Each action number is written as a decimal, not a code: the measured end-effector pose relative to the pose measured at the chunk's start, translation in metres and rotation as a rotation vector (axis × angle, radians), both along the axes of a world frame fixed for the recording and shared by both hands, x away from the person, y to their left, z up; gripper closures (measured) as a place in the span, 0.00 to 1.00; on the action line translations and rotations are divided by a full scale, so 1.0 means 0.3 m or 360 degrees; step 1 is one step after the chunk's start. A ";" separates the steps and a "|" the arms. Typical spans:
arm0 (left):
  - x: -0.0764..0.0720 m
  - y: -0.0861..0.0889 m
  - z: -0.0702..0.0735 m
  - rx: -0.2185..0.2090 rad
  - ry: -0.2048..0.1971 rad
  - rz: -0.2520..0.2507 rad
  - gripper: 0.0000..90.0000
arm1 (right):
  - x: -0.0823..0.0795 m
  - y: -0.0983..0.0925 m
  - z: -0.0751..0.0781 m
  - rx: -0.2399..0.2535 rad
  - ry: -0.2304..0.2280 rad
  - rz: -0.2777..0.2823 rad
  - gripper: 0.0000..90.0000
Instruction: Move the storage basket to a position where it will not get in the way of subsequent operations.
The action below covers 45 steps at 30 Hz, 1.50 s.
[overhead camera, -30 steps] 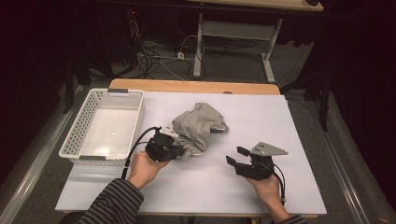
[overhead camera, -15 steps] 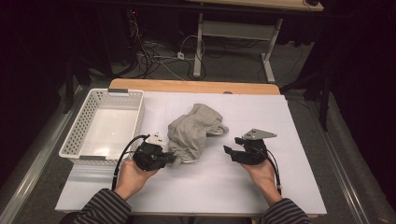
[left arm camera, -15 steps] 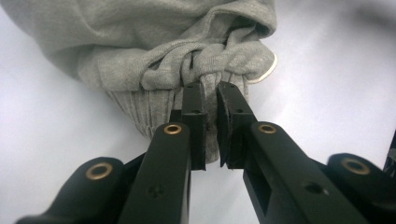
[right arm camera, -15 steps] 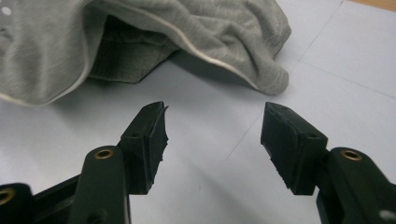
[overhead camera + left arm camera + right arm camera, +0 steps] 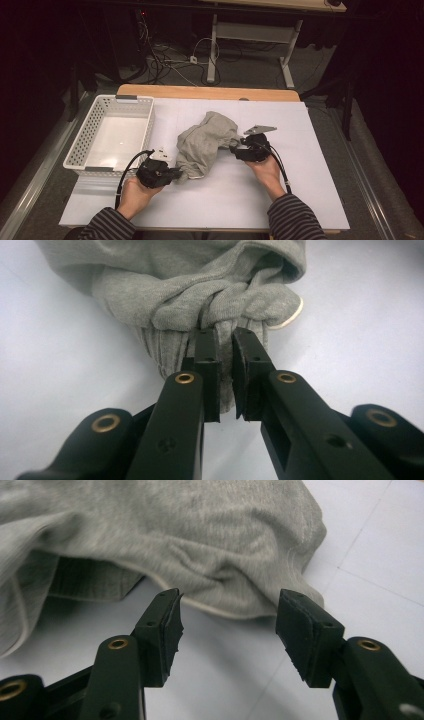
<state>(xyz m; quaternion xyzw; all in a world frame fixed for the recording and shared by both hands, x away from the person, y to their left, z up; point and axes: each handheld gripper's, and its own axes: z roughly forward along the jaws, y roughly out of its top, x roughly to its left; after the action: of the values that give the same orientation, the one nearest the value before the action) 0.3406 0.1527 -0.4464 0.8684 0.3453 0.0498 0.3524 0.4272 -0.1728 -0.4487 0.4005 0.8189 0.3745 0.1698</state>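
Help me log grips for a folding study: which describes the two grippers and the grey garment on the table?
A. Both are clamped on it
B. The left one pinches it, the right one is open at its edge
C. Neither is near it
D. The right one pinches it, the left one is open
B: the left gripper has its jaws pinched on a bunched fold of the grey garment, while the right gripper stands open just short of the hem.

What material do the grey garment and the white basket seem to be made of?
The grey garment looks like soft knitted cotton jersey, matte: it shows fine ribbing, limp folds and a pale stitched hem. The white basket seems to be moulded plastic, smooth and slightly shiny, with regular perforated walls. Both are judged by look only.
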 end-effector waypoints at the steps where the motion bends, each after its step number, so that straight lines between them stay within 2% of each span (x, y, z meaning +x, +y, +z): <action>1: 0.002 0.005 0.000 -0.0009 -0.0004 0.0008 0.89 | 0.010 0.007 -0.003 -0.0007 0.0008 -0.0004 0.50; 3: 0.009 0.015 -0.001 -0.0035 0.0010 0.0024 0.89 | 0.040 0.021 -0.019 -0.0019 0.0058 -0.0015 0.52; 4: 0.009 0.015 -0.002 -0.0050 0.0018 0.0036 0.89 | 0.040 0.021 -0.019 -0.0019 0.0058 -0.0015 0.52; 6: 0.008 0.014 -0.001 -0.0042 0.0008 0.0030 0.88 | 0.056 0.026 -0.029 -0.0035 0.0094 -0.0019 0.57; 9: 0.013 0.012 -0.004 -0.0060 0.0019 0.0024 0.87 | 0.068 0.033 -0.035 -0.0047 0.0121 0.0009 0.73; 11: 0.019 0.012 -0.006 -0.0098 0.0041 0.0024 0.86 | 0.070 0.042 -0.037 -0.0074 0.0138 0.0043 0.87; 13: 0.020 0.010 -0.007 -0.0108 0.0039 0.0021 0.84 | 0.068 0.046 -0.039 -0.0084 0.0150 0.0067 0.94; 15: 0.020 0.003 -0.008 -0.0109 0.0037 0.0017 0.81 | 0.067 0.045 -0.041 -0.0097 0.0153 0.0080 0.96; 18: 0.011 -0.012 0.003 -0.0026 -0.0034 0.0032 0.73 | 0.053 0.041 -0.038 -0.0115 0.0149 0.0096 0.96; 21: 0.008 -0.016 0.016 -0.0064 -0.0055 0.0055 0.63 | 0.027 0.039 -0.022 -0.0161 0.0139 0.0135 0.96; 25: 0.002 -0.021 0.023 -0.0087 -0.0072 0.0080 0.56 | -0.024 0.031 0.013 -0.0160 0.0116 0.0173 0.96; 29: -0.003 -0.044 0.033 -0.0098 -0.0080 0.0055 0.51 | -0.097 0.021 0.014 -0.0177 0.0123 0.0221 0.96; 30: -0.004 -0.051 0.038 -0.0100 -0.0086 0.0050 0.51 | -0.097 0.021 0.014 -0.0177 0.0123 0.0221 0.96; 33: 0.000 -0.081 0.064 -0.0102 -0.0122 0.0031 0.48 | -0.153 0.013 0.016 -0.0166 0.0118 0.0265 0.96; 36: 0.004 -0.101 0.076 -0.0106 -0.0124 0.0011 0.47 | -0.180 0.013 0.017 -0.0164 0.0130 0.0270 0.96; 39: 0.014 -0.141 0.080 -0.0080 -0.0126 -0.0016 0.46 | -0.213 0.015 0.017 -0.0153 0.0124 0.0301 0.96; 42: 0.040 -0.182 0.062 -0.0053 -0.0097 -0.0019 0.45 | -0.248 0.021 0.017 -0.0120 0.0137 0.0338 0.96; 45: 0.076 -0.208 0.038 -0.0025 -0.0052 0.0013 0.44 | -0.279 0.037 0.010 -0.0134 0.0150 0.0388 0.96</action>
<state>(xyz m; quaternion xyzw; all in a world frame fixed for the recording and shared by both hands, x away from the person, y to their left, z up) 0.3634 0.0902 -0.4351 0.8633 0.3434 0.0627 0.3645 0.3434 -0.1618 -0.4456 0.3076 0.8835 0.3386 0.1010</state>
